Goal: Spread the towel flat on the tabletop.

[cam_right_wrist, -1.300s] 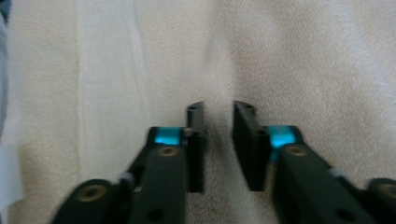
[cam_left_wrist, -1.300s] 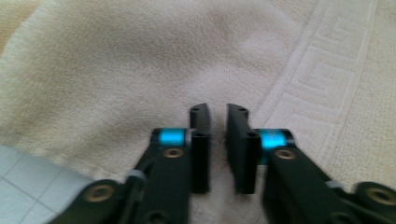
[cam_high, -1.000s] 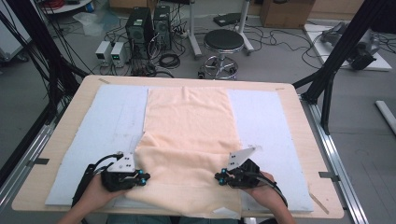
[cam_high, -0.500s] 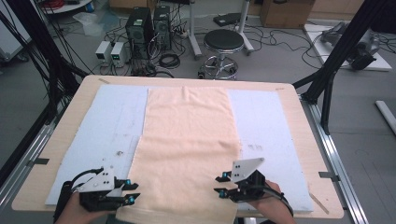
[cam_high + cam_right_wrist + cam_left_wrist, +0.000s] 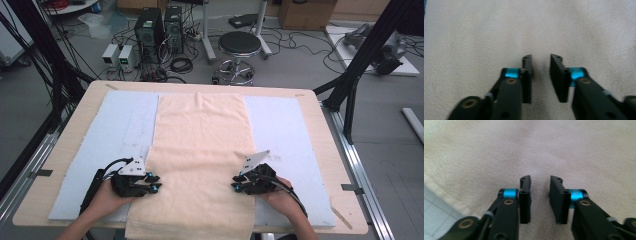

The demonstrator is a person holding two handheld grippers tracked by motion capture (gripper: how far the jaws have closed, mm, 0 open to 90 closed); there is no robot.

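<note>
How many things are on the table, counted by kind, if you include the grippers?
Cream towel: 1
Pale blue mat under the towel: 1
Grippers, the left gripper and the right gripper, both with a small gap between the jaws and nothing held: 2
Total: 4

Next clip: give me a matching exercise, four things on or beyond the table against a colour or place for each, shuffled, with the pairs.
Things:
1. towel
2. mat
3. stool
4. left claw

Descriptions:
A. pale blue, under the cloth
B. on the floor beyond the table's far edge
C. peach, down the table's middle
D. at the cloth's left edge, jaws slightly apart

Pairs: 1-C, 2-A, 3-B, 4-D
</note>
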